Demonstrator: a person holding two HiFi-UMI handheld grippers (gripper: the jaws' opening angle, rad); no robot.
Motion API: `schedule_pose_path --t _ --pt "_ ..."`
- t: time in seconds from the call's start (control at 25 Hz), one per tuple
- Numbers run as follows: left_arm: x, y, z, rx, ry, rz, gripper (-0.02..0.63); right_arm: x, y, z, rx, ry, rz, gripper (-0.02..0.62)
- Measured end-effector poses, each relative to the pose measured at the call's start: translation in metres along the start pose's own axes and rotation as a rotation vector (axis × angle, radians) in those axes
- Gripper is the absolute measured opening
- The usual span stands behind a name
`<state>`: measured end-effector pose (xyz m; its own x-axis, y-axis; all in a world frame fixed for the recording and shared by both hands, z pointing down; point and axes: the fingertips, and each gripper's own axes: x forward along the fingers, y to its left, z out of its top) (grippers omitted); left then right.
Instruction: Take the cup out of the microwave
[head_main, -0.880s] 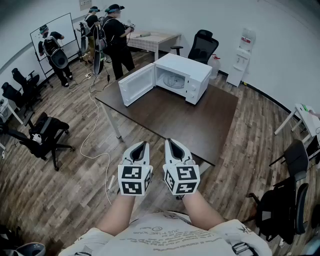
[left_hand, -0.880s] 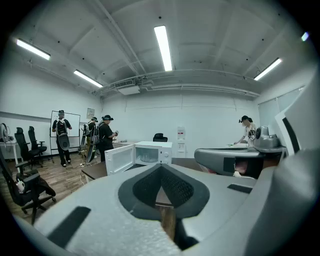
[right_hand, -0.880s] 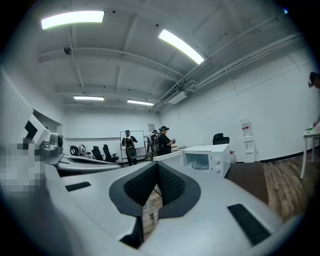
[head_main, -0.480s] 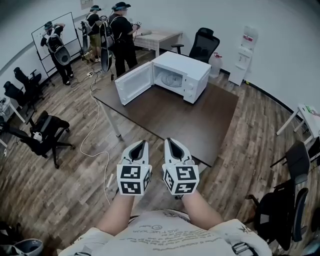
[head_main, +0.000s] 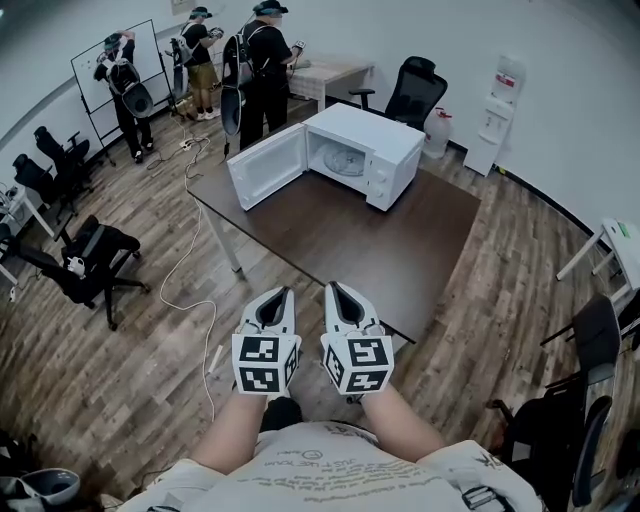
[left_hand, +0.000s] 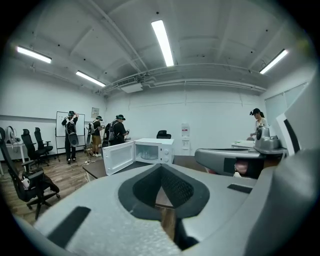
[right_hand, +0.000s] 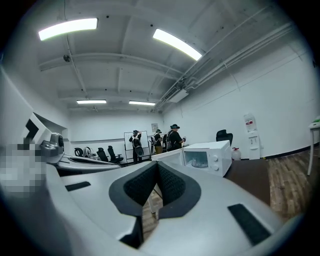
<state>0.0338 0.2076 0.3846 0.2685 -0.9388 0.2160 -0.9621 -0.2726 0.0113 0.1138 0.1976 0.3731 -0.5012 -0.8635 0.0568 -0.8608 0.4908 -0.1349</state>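
Both tongs are held side by side, near the person and short of the desk (head_main: 400, 250). The left tongs (head_main: 281, 295) are shut together and hold nothing, and so are the right tongs (head_main: 334, 290). At the desk's far side stands the microwave (head_main: 385, 150), its door (head_main: 265, 168) swung open leftward. Inside it a pale shape (right_hand: 199, 161) shows, too small to tell whether it is the cup.

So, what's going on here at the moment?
A person holds the left gripper and right gripper side by side, both shut and empty, short of the dark table. The white microwave stands at the table's far end with its door open. No cup can be made out inside from here.
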Motion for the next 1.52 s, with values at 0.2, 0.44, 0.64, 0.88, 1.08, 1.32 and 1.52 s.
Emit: schedule_pose_path --t 0.2,0.44,0.64,0.88,1.08,1.32,1.52 --pt "0.022 0.002 -0.002 -0.006 0.016 -0.021 0.014 0.015 -0.014 -0.002 0.002 0.008 -0.026 0.014" --pt "0.058 0.017 0.000 -0.003 0.010 -0.058 0.014 0.051 -0.027 -0.009 -0.004 0.014 -0.056 0.014" --pt "0.096 0.049 0.008 -0.023 0.000 -0.084 0.014 0.100 -0.032 -0.004 -0.031 0.017 -0.079 0.014" --pt "0.147 0.100 0.031 -0.009 -0.023 -0.113 0.014 0.172 -0.034 0.012 -0.035 -0.005 -0.113 0.014" --pt "0.184 0.139 0.042 -0.013 -0.023 -0.151 0.014 0.225 -0.033 0.017 -0.036 -0.005 -0.147 0.014" --pt "0.215 0.177 0.042 -0.012 -0.023 -0.181 0.014 0.276 -0.031 0.014 -0.029 -0.010 -0.189 0.015" --pt "0.237 0.198 0.035 -0.019 0.002 -0.207 0.014 0.303 -0.036 0.007 -0.017 0.007 -0.232 0.015"
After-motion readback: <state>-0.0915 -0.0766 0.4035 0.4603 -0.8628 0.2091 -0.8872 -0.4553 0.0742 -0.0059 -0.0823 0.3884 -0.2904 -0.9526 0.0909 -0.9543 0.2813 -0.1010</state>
